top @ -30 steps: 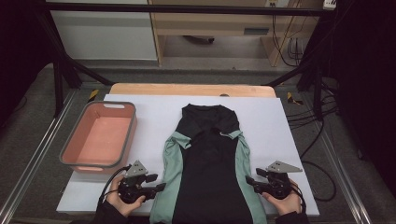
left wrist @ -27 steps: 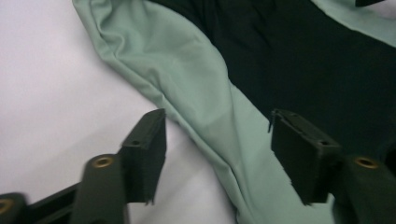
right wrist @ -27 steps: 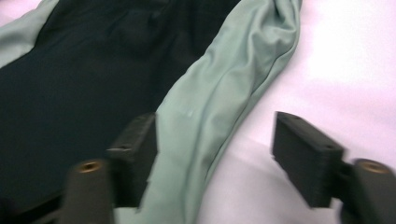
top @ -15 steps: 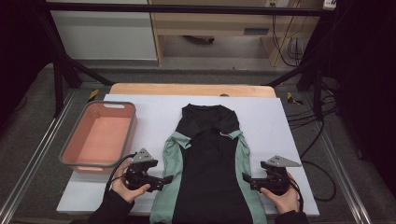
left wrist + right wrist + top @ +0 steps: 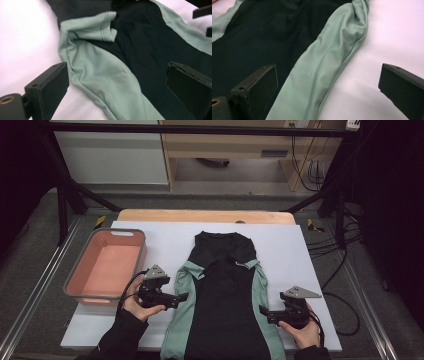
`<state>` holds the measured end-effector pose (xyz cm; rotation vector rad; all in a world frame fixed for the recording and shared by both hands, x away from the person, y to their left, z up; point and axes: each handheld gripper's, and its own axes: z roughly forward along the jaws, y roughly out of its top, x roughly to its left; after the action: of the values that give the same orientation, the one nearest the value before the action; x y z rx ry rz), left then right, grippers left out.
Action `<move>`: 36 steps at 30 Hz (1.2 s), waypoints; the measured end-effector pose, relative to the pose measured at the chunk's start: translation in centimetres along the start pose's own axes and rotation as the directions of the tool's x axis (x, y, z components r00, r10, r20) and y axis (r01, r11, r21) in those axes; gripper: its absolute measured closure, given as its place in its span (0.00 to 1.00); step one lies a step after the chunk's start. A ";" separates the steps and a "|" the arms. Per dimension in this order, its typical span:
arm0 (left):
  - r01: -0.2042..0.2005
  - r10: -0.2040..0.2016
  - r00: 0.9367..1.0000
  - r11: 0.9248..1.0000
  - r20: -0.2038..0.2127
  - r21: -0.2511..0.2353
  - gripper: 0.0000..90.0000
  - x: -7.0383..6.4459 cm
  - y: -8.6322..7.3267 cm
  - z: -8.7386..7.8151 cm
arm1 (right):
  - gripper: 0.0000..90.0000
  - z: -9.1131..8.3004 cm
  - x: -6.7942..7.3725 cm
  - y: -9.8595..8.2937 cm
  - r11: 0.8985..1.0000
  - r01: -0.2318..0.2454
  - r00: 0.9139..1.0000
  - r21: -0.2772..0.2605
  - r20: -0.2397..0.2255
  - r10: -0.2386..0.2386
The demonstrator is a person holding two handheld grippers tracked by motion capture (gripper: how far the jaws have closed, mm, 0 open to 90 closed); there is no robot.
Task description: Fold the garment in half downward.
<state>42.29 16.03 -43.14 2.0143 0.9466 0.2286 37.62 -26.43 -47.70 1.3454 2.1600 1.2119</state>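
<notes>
A black and pale green garment (image 5: 225, 305) is lying flat along the middle of the white table (image 5: 310, 255), its neck end pointing away from the person and its hem hanging toward the near edge. The green side panels are running down both long edges, and a short green sleeve (image 5: 100, 27) is lying folded over near the shoulder on the left side.

To the left of the garment, a pink bin (image 5: 135, 257) with a grey rim is sitting on the table's left edge, well apart from the cloth. Its inside is looking bare, nothing resting on its pink floor.

The person's left gripper (image 5: 182, 297) is hovering at the garment's left green edge, about halfway down. In the left gripper view its jaws are standing wide apart, with the green panel (image 5: 105, 82) lying between them, not pinched.

The right gripper (image 5: 264, 311) is hovering at the opposite edge, a little nearer the person. In the right gripper view its jaws are also spread wide, the right green panel (image 5: 324, 67) running up between them and the bare table showing under the right-hand jaw. Neither one is holding anything.
</notes>
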 end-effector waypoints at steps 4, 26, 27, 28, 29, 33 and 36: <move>0.002 -0.002 1.000 1.000 -0.014 -0.015 0.04 0.3 0.8 0.4 | 0.03 0.0 0.0 0.0 1.000 0.003 1.000 0.002 -0.003 -0.003; 0.018 -0.019 0.995 1.000 -0.101 -0.012 0.06 3.0 5.3 3.3 | 0.03 0.1 0.0 -0.1 1.000 0.006 1.000 0.010 -0.003 -0.006; 0.025 -0.026 0.994 1.000 -0.106 -0.014 0.06 3.2 5.5 3.4 | 0.03 0.1 0.0 -0.1 1.000 0.006 1.000 0.010 -0.003 -0.006; 0.028 -0.030 0.994 0.999 -0.109 -0.015 0.06 3.4 5.6 3.6 | 0.03 0.1 0.0 -0.1 1.000 0.007 1.000 0.012 -0.005 -0.007; 0.028 -0.029 0.993 0.999 -0.114 -0.016 0.07 3.5 5.8 3.7 | 0.03 0.1 0.0 -0.1 1.000 0.006 1.000 0.012 -0.004 -0.006; 0.034 -0.035 0.991 0.999 -0.130 -0.010 0.08 4.2 6.2 4.4 | 0.03 0.2 0.0 -0.2 1.000 0.009 1.000 0.012 -0.004 -0.009; 0.033 -0.031 0.990 0.999 -0.141 0.013 0.08 4.6 6.5 5.1 | 0.03 0.2 0.0 -0.2 1.000 0.009 1.000 0.015 -0.006 -0.009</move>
<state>51.41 13.87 -42.03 2.0163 1.0709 0.3503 37.64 -26.40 -47.97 1.3385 2.1812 1.1996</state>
